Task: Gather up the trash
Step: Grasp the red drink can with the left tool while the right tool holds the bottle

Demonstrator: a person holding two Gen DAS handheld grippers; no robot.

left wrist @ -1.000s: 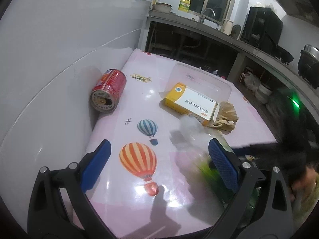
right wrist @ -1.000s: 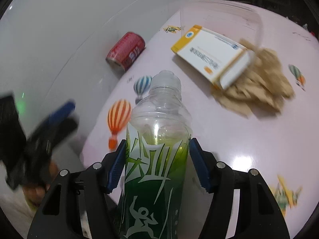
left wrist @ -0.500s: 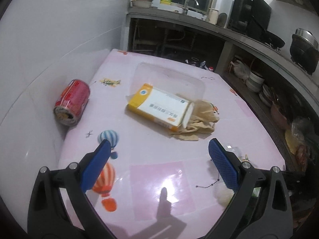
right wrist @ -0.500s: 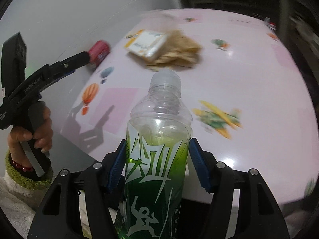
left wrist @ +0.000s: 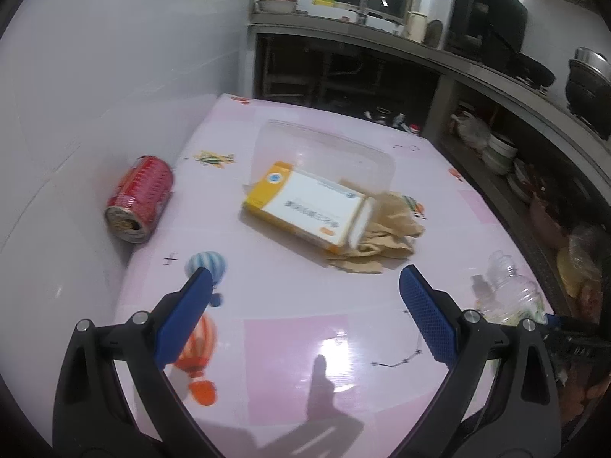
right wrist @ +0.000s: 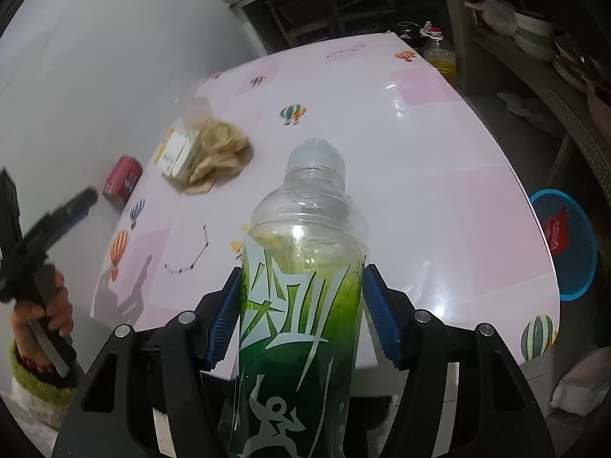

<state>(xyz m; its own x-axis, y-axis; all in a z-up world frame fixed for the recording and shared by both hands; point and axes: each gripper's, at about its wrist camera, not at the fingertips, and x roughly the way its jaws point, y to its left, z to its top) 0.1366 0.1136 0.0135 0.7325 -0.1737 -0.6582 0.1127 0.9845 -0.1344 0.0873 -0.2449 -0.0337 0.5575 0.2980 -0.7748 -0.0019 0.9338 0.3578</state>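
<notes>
My right gripper (right wrist: 301, 301) is shut on a clear plastic bottle with a green label (right wrist: 301, 305), held upright above the near table edge; the bottle's top also shows in the left wrist view (left wrist: 509, 290). My left gripper (left wrist: 305, 297) is open and empty above the pink table (left wrist: 305, 343). On the table lie a red can (left wrist: 139, 198) on its side by the wall, a yellow and white box (left wrist: 309, 208), crumpled brown paper (left wrist: 385, 233) and a clear plastic container (left wrist: 328, 152) behind the box. The can (right wrist: 123, 180), box (right wrist: 175, 150) and paper (right wrist: 217, 152) show in the right wrist view.
A blue mesh basket (right wrist: 565, 244) with something red inside stands on the floor right of the table. A white wall (left wrist: 95, 114) borders the table's left side. A counter with shelves of dishes (left wrist: 496, 149) runs behind and to the right.
My right gripper has carried the bottle back and to the right, off the table's near edge; the blue basket has come into view. My left gripper has shifted a little toward the box, still open.
</notes>
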